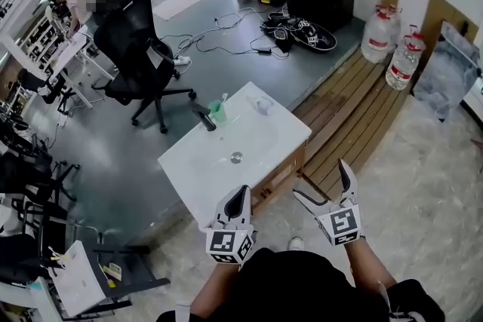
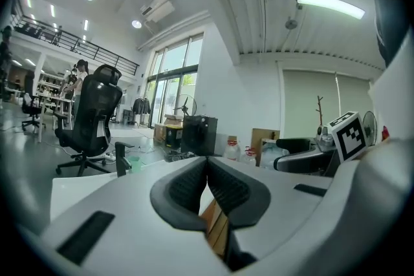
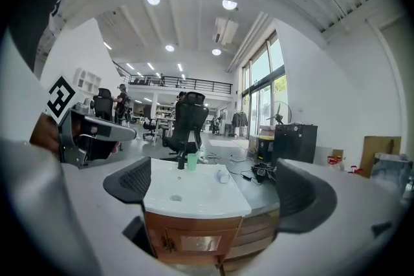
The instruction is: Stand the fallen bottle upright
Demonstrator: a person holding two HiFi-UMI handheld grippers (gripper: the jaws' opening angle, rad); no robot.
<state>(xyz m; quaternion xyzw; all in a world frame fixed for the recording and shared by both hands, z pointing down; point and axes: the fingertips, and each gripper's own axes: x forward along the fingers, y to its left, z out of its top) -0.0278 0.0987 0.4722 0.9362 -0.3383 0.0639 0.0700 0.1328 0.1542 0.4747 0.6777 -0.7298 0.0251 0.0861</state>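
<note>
Head view, looking steeply down: both grippers hover off the white table's [image 1: 189, 171] 6 o'clock edge, touching nothing on it. The left gripper [image 1: 244, 190] has its jaws clenched together on nothing; the right gripper [image 1: 319, 178] has its jaws spread wide and empty. The bottle [image 1: 262, 105], small and pale, sits near the far right corner, at 3 o'clock from the green cup [image 1: 217, 112]. Whether it lies flat is hard to make out. The picture's bottom edge cuts off the person's forearms.

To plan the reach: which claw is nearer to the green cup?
Left. The left claw is at the near edge of the basin, below the green cup in the head view; the right claw is farther right, off the basin.
</note>
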